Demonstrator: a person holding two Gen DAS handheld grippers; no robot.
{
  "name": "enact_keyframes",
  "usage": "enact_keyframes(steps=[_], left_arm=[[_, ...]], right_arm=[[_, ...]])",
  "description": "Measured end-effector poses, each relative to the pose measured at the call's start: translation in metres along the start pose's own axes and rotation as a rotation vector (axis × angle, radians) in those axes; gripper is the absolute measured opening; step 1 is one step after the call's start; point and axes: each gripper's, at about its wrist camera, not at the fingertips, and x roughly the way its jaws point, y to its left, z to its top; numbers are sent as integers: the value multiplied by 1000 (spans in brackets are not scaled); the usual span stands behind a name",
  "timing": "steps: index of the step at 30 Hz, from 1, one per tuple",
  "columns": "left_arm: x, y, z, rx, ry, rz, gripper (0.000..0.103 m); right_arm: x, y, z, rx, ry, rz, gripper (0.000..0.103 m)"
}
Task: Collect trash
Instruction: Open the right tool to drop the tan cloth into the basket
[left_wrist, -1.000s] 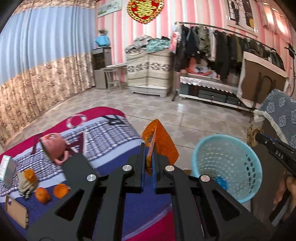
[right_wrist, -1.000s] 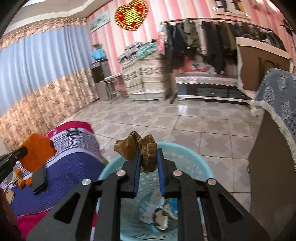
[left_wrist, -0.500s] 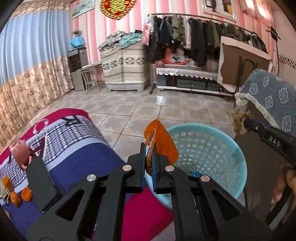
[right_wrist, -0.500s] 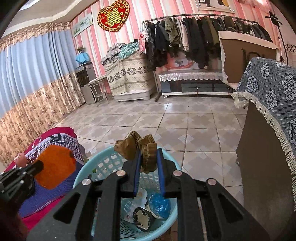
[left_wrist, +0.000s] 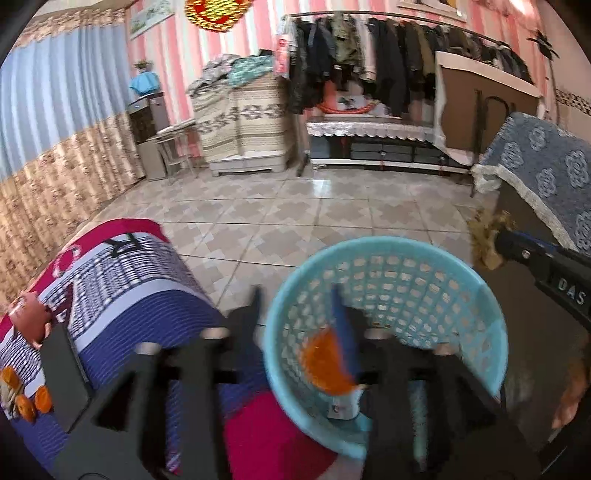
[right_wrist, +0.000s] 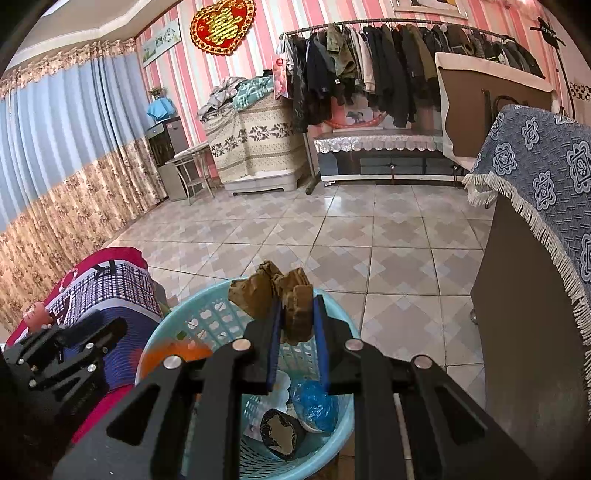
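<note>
Wrapper (left_wrist: 327, 363), blurred, seemingly loose between opening left claw (left_wrist: 295, 302), over basket (left_wrist: 491, 317).

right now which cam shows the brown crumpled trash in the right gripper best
The right wrist view: the brown crumpled trash sits sharp and centred, pinched between the right gripper's fingers above the blue basket. The left wrist view catches it only as a small, blurred clump near the right edge.
</note>
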Motion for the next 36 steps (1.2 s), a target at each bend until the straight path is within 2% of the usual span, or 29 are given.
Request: enact_keyframes(steps=[1,3,5,7,16,22,23,24,25,31,36], left_arm=[[-2,5,0,-10,-5,15,61],[-5,16,1,-29,-9,33,65],[-9,26,2,-42,-16,64,74],[-16,43,3,-70,-39,114,89],[-42,98,-3,-143,-79,224,97],[-53,120,-10,-168,-77,248,97],[-54,123,-11,-169,-80,252,97],[-57,126,-12,-170,-82,259,97],[-58,127,-13,-172,-83,262,97],[-69,139,-17,-189,-95,281,97],[-79,155,-21,-219,-99,295,97]], right_arm=[[0,-1,0,4,-1,1,17],[0,0,-1,7,-3,5,17],[1,2,-2,6,-1,10,17],[2,6,-3,2,1,12,17],[13,37,-8,-23,19,38,18],[24,55,-11,-51,38,53,21],[24,57,-11,-53,39,53,29],[25,58,-11,-59,46,51,42],[26,60,-11,-64,50,52,47],[22,65,-9,-91,43,37,66],[7,69,-2,-100,-14,27,86]])
